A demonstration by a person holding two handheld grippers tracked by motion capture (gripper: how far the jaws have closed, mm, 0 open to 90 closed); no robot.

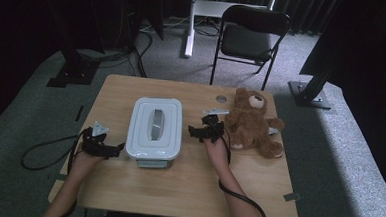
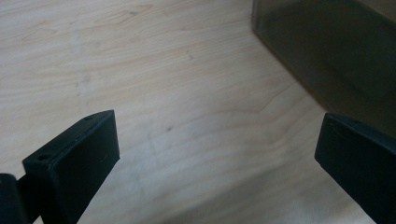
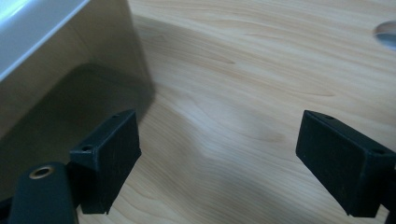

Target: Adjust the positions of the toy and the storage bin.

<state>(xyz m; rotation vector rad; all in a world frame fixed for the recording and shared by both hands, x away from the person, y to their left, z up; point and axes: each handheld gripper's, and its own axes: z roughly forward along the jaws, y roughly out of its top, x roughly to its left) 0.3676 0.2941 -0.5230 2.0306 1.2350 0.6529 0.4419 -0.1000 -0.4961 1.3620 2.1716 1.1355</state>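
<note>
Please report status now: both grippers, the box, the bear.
Left gripper open, empty, beside lidded box. Right gripper open, empty, between box and teddy bear. Lid on. Nothing in the way.

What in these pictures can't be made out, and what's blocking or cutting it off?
- Inside of the lidded box: high view, its closed lid covers it.
- Box in the left gripper view: a dark side wall, cut off by the top and right edges.
- Round grey spot on the table: high view, too small to identify.
- Teddy bear features: high view, dim and small.
</note>
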